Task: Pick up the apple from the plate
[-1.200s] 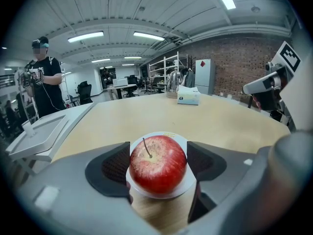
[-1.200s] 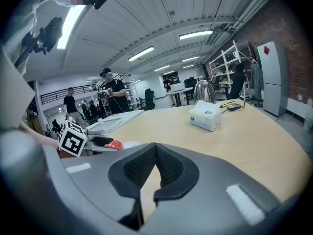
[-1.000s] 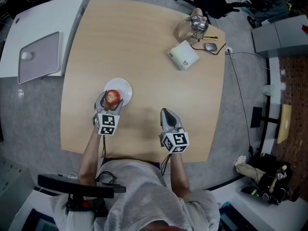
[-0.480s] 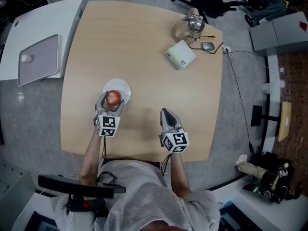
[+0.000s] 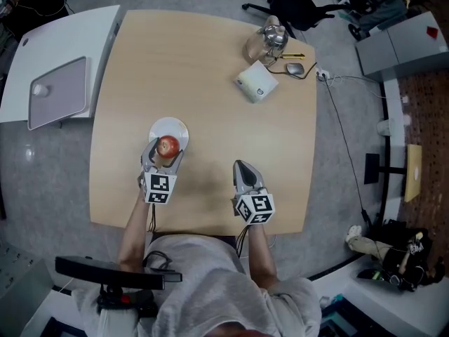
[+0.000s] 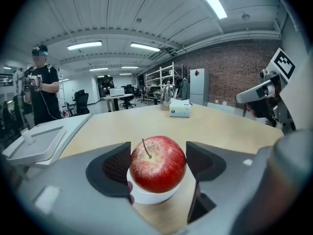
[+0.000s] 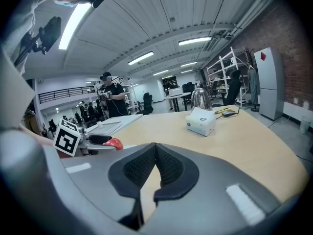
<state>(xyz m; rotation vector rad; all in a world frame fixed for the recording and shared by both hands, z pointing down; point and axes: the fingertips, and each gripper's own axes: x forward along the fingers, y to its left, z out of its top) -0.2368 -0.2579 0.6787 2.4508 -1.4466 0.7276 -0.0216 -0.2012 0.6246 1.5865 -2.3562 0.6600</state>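
Observation:
A red apple (image 5: pixel 168 145) sits between the jaws of my left gripper (image 5: pixel 165 150), over the near edge of a small white plate (image 5: pixel 168 126) on the left half of the wooden table (image 5: pixel 210 69). In the left gripper view the apple (image 6: pixel 157 164) fills the gap, and both dark pads (image 6: pixel 111 169) press its sides, with the plate (image 6: pixel 146 198) just below it. My right gripper (image 5: pixel 243 167) rests on the table to the right, about a hand's width away. Its jaws are shut with nothing between them, as the right gripper view (image 7: pixel 155 153) shows.
A white tissue box (image 5: pixel 255 82), a glass kettle (image 5: pixel 269 39) and a mouse (image 5: pixel 295 68) with a cable lie at the far right corner. A white side table with a grey tray (image 5: pixel 59 90) stands to the left. A person (image 6: pixel 41 89) stands beyond it.
The left gripper's jaws have drawn in on the apple, which now shows nearer the plate's front rim. The head view has shifted a little. The right gripper has not moved.

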